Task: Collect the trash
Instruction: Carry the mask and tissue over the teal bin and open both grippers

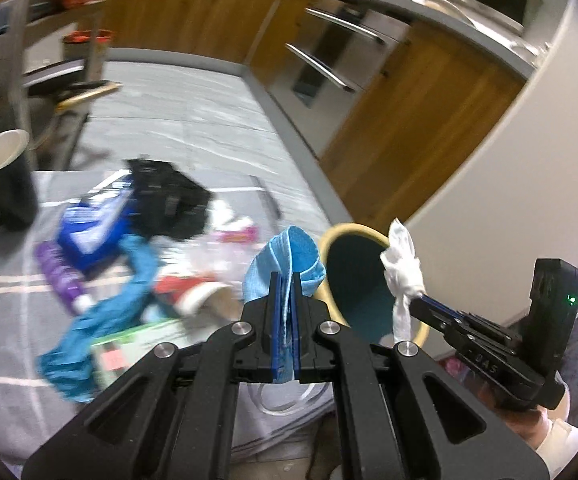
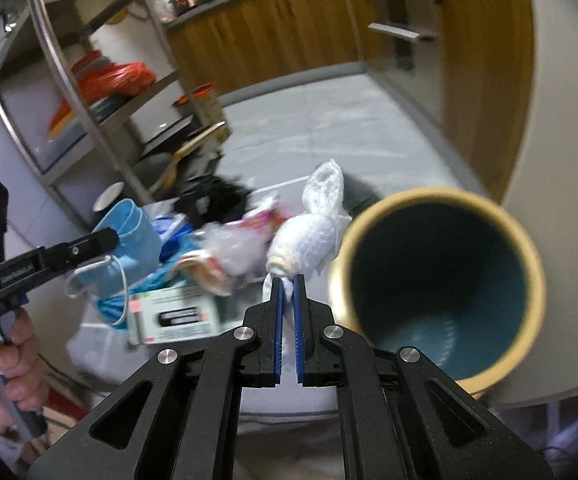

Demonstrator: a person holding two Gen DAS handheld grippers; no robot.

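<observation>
My left gripper (image 1: 287, 280) is shut on a blue face mask (image 1: 289, 258), held above the grey cloth. The same mask (image 2: 129, 236) shows in the right wrist view, pinched by the left gripper (image 2: 115, 236). My right gripper (image 2: 287, 284) is shut on a crumpled white tissue (image 2: 313, 236), lifted just left of the bin's rim. In the left wrist view that tissue (image 1: 403, 264) hangs over the mouth of the round bin (image 1: 359, 280) with the right gripper (image 1: 415, 300) below it. The bin (image 2: 441, 280) has a cream rim and a teal inside.
Litter lies on the grey cloth (image 1: 5, 292): a black cup (image 1: 9, 180), a purple tube (image 1: 59, 272), a blue packet (image 1: 97, 228), teal wrapping (image 1: 101, 312), a black bag (image 1: 173, 196), a green-and-white box (image 2: 177, 312). A metal shelf rack (image 2: 101, 92) and wooden cabinets (image 1: 417, 120) stand behind.
</observation>
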